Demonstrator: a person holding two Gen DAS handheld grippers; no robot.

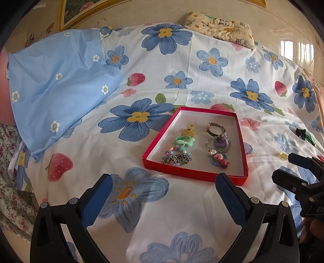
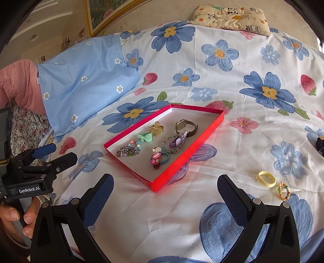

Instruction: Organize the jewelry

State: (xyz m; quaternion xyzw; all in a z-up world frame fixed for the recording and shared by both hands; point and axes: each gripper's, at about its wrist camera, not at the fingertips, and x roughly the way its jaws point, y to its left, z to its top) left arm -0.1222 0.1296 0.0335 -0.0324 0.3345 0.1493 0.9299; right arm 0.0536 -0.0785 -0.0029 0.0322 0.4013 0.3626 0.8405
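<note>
A shallow red box lies on the flowered bedsheet. Inside it are a watch, a yellow clip, a green bow, a bead-and-chain bracelet, a purple beaded piece and a pink and blue hair tie. Right of the box on the sheet lie a yellow hair band, a small braided ring and a black item. My left gripper is open and empty, just short of the box. My right gripper is also open and empty.
A light blue pillow lies at the left, with a panda-print pillow at the bed's far edge by the wall. A framed picture hangs at upper left. A hand holds the left gripper's handle.
</note>
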